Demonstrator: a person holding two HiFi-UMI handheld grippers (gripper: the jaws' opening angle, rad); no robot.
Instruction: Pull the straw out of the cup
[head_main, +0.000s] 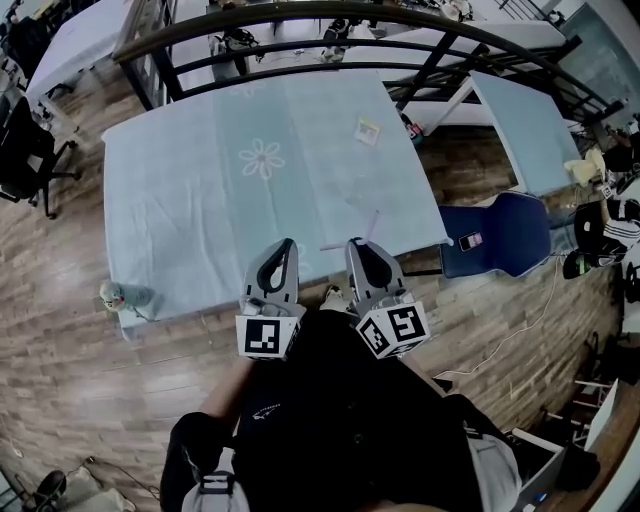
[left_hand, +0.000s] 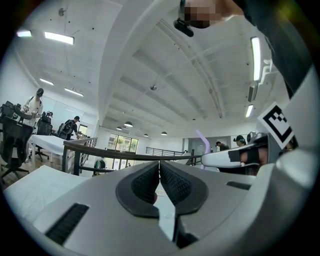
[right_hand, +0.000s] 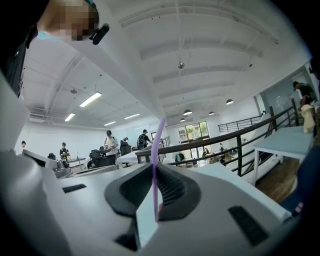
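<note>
A thin purple straw (right_hand: 158, 165) stands upright between the pads of my right gripper (right_hand: 155, 187), which is shut on it. In the head view the straw (head_main: 372, 225) rises from the right gripper (head_main: 357, 246) at the front edge of the light blue table (head_main: 200, 220). My left gripper (head_main: 283, 246) is level beside it, a little to the left. Its pads (left_hand: 147, 182) touch with nothing between them. From the left gripper view the straw's bent top (left_hand: 204, 141) pokes up above the right gripper. I cannot make out a cup in any view.
A small card (head_main: 368, 130) lies far back on the cloth, near a flower print (head_main: 262, 158). A dark railing (head_main: 300, 30) runs behind the table. A blue chair (head_main: 500, 235) stands to the right, a small toy (head_main: 120, 295) on the floor to the left.
</note>
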